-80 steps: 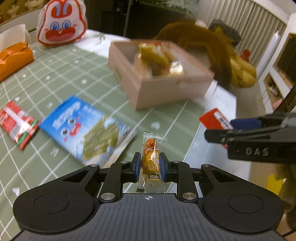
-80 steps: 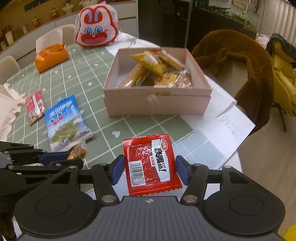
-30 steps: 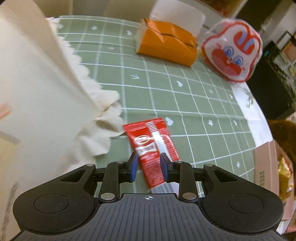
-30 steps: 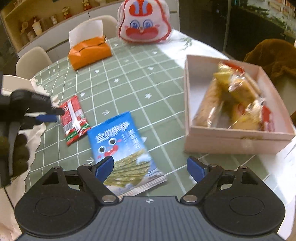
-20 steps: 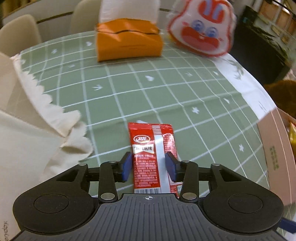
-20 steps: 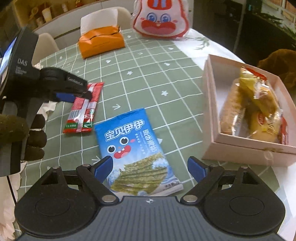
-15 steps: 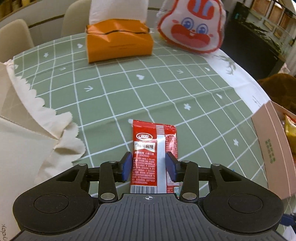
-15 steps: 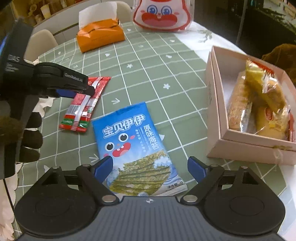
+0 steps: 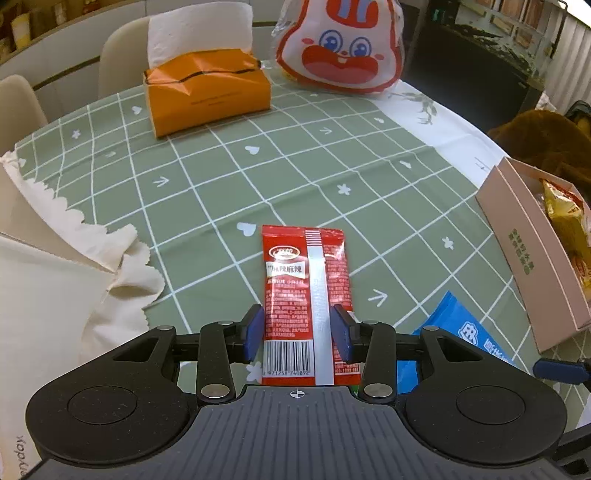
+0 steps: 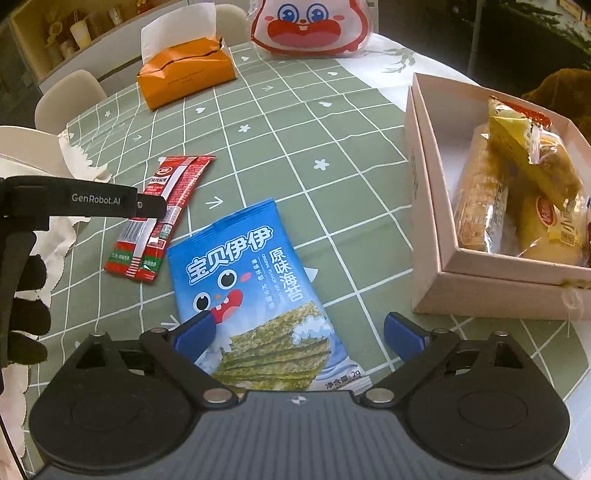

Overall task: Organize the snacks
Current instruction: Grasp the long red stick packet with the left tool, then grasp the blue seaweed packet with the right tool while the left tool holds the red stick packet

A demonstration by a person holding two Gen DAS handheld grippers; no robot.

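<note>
Flanking 1 red packet (image 9: 306,291): left tool (image 9: 297,332)

Round table (image 9: 461,144), green grid cloth (image 9: 295,158); cream chairs (image 10: 68,98) far left; shelving (image 10: 55,33) behind.

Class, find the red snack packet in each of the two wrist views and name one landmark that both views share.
Left wrist view: the red snack packet lies low in the centre, between the left gripper fingers.
Right wrist view: it lies left of centre, beside the blue seaweed bag.
Shared landmark: the orange tissue box at the table's far side.
</note>
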